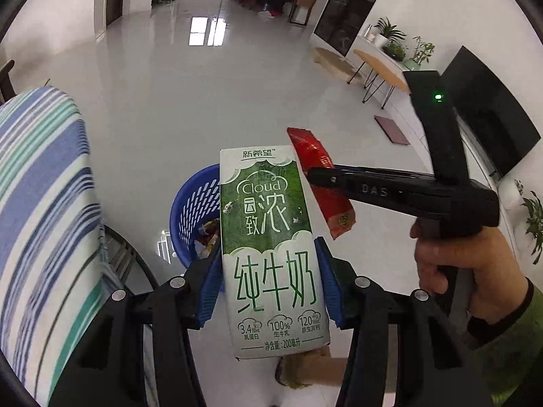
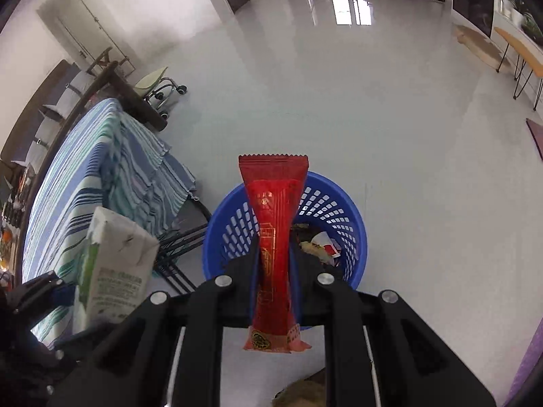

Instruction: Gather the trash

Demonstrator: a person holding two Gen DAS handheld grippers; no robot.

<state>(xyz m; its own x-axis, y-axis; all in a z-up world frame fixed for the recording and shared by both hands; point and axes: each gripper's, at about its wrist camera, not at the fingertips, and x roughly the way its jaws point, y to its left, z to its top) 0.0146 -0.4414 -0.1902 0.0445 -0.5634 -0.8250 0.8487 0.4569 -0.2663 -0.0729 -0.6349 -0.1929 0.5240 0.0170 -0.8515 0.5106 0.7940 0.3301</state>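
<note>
Milk carton (image 1: 271, 251): clamped upright by left gripper (image 1: 269, 285). Red wrapper (image 2: 275, 244): pinched in fully closed right gripper (image 2: 275, 271), blue basket (image 2: 353, 230) at twelve o'clock, for dropping.

The milk carton (image 1: 271, 254) reads "新希望" at its top, "Cloud" and "致浓" on the green band, "纯牛奶" in large green characters, then "3.4", "100%", "120" and "200毫升" near its bottom. The right tool (image 1: 310, 174) bears "DAS" on its arm.
</note>
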